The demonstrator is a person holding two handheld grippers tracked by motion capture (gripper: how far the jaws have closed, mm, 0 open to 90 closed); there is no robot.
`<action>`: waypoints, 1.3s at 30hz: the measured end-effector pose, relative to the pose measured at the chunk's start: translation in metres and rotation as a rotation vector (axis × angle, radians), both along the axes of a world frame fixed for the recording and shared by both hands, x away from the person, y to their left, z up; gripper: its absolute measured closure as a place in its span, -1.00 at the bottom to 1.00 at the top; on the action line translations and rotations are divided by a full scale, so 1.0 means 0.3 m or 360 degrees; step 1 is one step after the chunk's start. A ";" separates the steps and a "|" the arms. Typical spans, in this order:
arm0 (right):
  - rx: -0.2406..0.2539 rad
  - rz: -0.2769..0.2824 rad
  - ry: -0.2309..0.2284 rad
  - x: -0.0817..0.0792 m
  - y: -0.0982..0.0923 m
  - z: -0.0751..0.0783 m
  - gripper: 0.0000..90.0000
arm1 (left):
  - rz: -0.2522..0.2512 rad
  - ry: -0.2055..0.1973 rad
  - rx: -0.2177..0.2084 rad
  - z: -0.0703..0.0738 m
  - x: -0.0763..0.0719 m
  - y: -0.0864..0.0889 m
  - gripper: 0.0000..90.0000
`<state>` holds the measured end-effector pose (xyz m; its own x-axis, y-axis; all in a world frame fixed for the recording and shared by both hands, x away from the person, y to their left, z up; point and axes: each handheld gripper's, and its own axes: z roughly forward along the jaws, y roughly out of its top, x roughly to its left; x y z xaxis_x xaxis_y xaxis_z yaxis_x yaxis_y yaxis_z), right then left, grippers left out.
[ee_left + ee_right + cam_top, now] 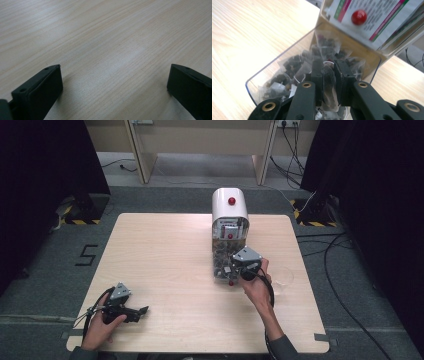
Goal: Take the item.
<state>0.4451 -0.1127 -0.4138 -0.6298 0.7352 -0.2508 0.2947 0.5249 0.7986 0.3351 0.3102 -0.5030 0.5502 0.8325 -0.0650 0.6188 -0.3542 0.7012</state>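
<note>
1. Lower left of the high view: left gripper (pixel 142 310) held low over the pale wood worktop (pixel 165 265) by the person's left hand (pixel 102 327), black cable looping back toward the bottom edge.
2. In the left gripper view: fingers (pixel 41 87) spread wide — one at the lower left corner, the other at the lower right — with bare wood grain between them and nothing held.
3. Centre of the high view: white dispenser (pixel 229 207) with a domed top and a red knob (pixel 231 200), standing near the far edge of the worktop; clear drawer (pixel 220 265) pulled out toward the person, full of tea bags.
4. Just right of centre: right gripper (pixel 233 271) reaching into the drawer's near end, right hand (pixel 257 287) behind it, grey three-cornered plate on top.
5. In the right gripper view: fingers (pixel 317 77) closed to a narrow gap at lower centre, pinching one tea bag (pixel 329 87) — a mesh sachet of dark leaves — above the other tea bags (pixel 294 65) in the drawer (pixel 262 82).
6. Upper right of that view: a second red knob (pixel 359 17) on the dispenser's clear front, printed packets behind it.
7. Right of the hand in the high view: a small clear glass bowl (pixel 283 277) on the worktop, apart from the drawer.
</note>
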 end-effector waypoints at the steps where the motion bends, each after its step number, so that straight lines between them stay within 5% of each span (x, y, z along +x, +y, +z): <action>1: 0.0006 0.0005 -0.0018 -0.001 -0.002 0.005 0.77 | 0.0001 0.0000 0.0000 0.000 0.000 0.000 -1.00; 23: 0.0222 0.0015 -0.0195 -0.073 -0.106 0.159 0.77 | 0.0000 0.0000 0.0000 0.000 0.000 0.000 -1.00; 39: 0.0294 -0.0048 -0.0211 -0.104 -0.220 0.202 0.77 | 0.0000 0.0000 0.0000 0.000 0.000 0.000 -1.00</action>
